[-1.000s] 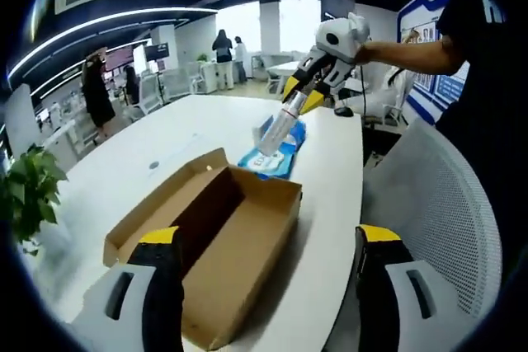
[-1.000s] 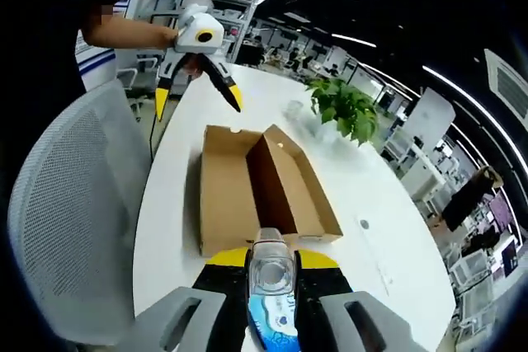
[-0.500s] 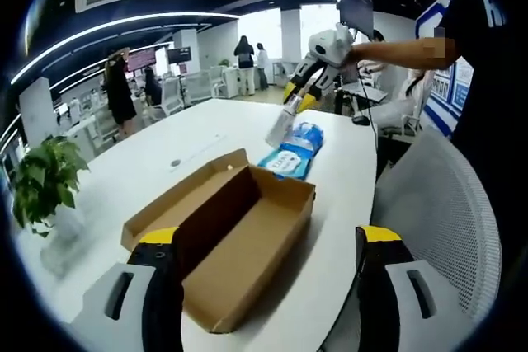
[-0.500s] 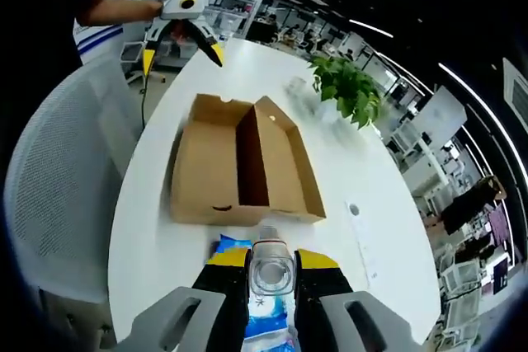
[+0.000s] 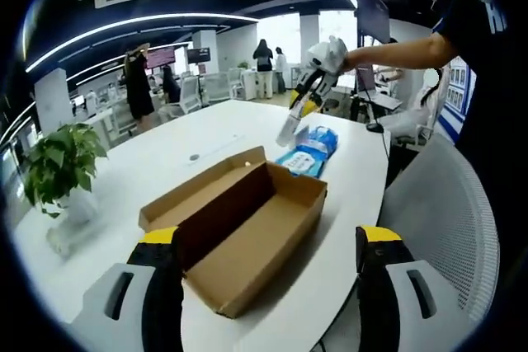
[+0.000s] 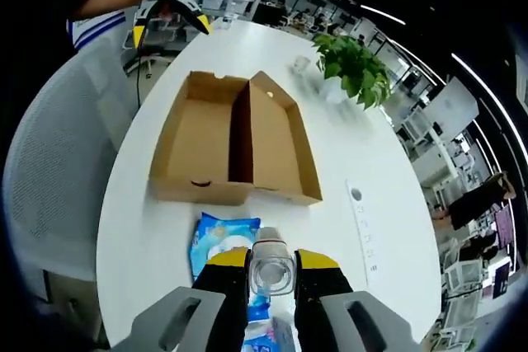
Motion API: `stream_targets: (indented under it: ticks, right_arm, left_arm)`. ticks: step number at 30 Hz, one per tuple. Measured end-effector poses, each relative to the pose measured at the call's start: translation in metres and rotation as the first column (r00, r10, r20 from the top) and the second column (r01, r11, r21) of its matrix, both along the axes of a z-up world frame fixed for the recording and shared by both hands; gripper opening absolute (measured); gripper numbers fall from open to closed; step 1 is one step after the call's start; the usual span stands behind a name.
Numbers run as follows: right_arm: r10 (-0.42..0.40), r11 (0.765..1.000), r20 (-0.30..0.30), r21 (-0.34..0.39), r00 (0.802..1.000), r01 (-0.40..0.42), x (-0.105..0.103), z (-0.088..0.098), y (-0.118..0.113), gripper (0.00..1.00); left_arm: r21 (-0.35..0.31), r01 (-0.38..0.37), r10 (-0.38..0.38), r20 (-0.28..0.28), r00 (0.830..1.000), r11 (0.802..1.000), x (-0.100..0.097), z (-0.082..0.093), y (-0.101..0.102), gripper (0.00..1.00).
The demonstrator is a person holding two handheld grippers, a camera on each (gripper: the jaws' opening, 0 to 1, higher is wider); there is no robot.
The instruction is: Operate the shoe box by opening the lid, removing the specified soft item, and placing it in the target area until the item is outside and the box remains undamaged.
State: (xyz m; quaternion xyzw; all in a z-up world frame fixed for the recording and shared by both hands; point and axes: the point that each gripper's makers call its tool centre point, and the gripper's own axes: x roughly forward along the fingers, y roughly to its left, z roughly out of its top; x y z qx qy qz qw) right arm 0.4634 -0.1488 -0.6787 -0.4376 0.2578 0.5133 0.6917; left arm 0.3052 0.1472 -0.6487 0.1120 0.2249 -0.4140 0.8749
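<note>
while open, shoe box [image 6: 223,142] holds nothing.

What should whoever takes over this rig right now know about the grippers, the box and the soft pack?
Left gripper: open, holding nothing, near the shoe box.
Right gripper: shut on the blue soft pack, holding it by its clear end past the box's end, over the white table.
Done: lid open, box empty, pack outside.
Left: set the pack down on the table and release. No damage visible on the box.
</note>
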Motion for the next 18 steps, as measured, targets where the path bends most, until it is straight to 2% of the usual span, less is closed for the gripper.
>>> stream_targets:
  ticks: [10,18]
  right_arm:
    - [-0.002,0.997,-0.057,-0.079,0.998,-0.002,0.021,-0.019,-0.006,0.15]
    - [0.003,0.99,-0.086,-0.139,0.996,-0.015,0.031,-0.035,-0.011,0.15]
  left_arm:
    - [-0.034,-0.068,0.069,0.004,0.998,0.997,-0.005,0.005,0.01,0.89]
    - [-0.055,-0.123,0.124,0.008,0.992,0.991,-0.011,0.009,0.015,0.89]
